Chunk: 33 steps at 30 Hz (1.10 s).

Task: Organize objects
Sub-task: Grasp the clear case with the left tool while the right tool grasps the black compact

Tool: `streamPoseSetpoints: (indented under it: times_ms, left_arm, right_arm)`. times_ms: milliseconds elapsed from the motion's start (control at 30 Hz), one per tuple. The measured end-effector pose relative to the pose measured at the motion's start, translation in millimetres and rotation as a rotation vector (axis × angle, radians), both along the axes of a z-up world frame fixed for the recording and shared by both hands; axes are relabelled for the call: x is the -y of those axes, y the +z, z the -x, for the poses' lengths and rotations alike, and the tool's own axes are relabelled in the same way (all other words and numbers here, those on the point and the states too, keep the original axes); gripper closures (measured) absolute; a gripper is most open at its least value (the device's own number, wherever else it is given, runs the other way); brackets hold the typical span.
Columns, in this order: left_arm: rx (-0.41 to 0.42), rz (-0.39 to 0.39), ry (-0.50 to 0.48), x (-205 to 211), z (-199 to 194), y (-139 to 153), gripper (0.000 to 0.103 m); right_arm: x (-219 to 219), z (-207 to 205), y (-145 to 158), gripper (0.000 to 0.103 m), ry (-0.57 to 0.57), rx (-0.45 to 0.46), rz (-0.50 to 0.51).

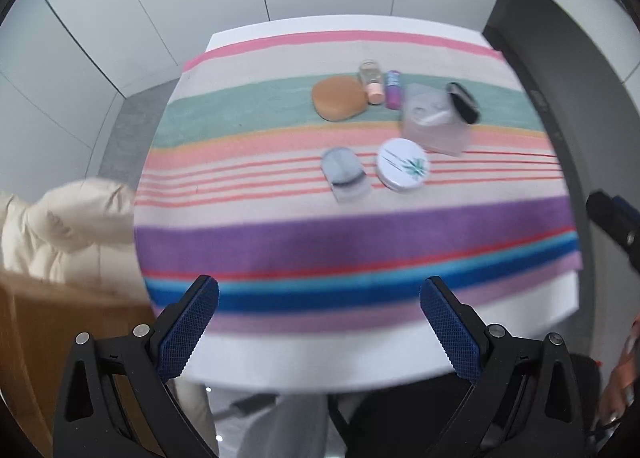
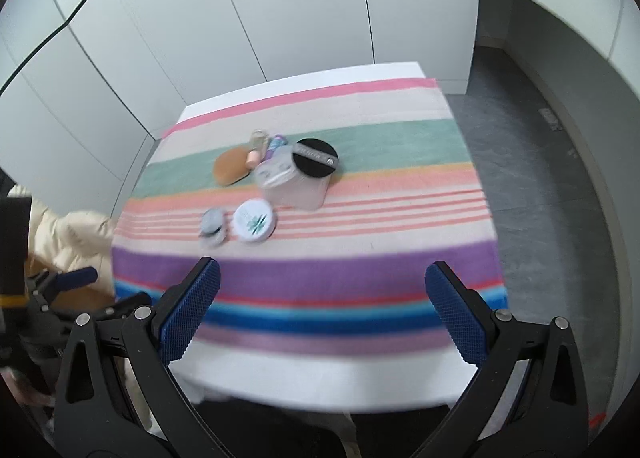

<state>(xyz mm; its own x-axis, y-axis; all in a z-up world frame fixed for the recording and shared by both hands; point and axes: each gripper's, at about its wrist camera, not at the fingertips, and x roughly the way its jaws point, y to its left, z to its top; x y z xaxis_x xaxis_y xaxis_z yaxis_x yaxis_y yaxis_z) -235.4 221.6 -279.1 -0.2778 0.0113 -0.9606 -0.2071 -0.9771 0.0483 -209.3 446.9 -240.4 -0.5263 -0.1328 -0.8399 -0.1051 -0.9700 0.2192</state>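
Claws are both gaping wide, holding nothing: left claw (image 1: 319, 322), right claw (image 2: 322, 308). Round white tin (image 1: 403, 170) is sitting at 12 o'clock on the striped tabletop (image 1: 360, 234).

I can read no text: the pale lettering on the round black lid (image 2: 315, 157) and the green print on the white round tin (image 1: 403, 170) are blurred.

Cosmetics (image 2: 256, 220) on striped cloth (image 2: 360, 270) — blurred
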Motion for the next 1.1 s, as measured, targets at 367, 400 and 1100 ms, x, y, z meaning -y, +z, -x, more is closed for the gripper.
streamPoseSetpoints:
  times_ms: [367, 400, 1100]
  left_arm:
    - [0.035, -0.060, 0.092, -18.5, 67.6, -71.6, 0.002]
    - [0.032, -0.064, 0.099, -18.9, 71.4, -74.5, 0.002]
    - [-0.003, -0.132, 0.161, -22.0, 112.8, -89.1, 0.038]
  right_arm:
    - [-25.3, 104.1, -96.4, 0.000, -0.085, 0.062, 0.348]
    - [-25.1, 110.5, -101.3, 0.000, -0.096, 0.062, 0.371]
    - [-10.7, 144.8, -118.6, 0.054, -0.120, 0.049, 0.321]
